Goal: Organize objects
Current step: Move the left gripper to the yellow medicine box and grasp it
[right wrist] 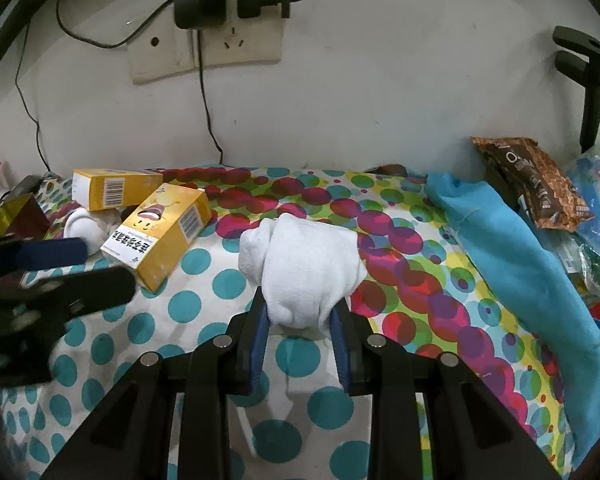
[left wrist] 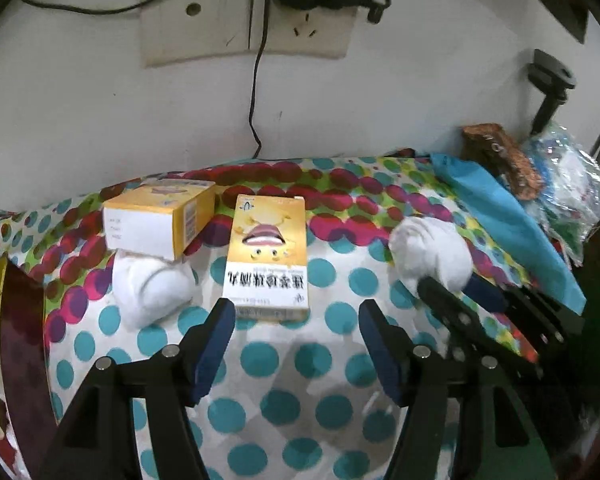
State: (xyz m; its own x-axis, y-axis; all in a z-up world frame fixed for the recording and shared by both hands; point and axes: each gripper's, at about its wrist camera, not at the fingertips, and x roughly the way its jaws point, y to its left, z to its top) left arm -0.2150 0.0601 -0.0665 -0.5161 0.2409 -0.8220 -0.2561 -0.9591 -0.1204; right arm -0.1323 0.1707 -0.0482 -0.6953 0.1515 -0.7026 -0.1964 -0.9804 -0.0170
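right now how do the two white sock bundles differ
The right sock bundle is clamped between the right gripper's fingers; the left sock bundle lies free, untouched by the open left gripper. The left one has a yellow box resting on it; nothing sits on the right one. Both are white, rolled and on the polka-dot cloth.

White sock bundle [right wrist: 304,264], yellow box [left wrist: 266,252], polka-dot tablecloth [right wrist: 420,280], blue cloth [right wrist: 512,264].
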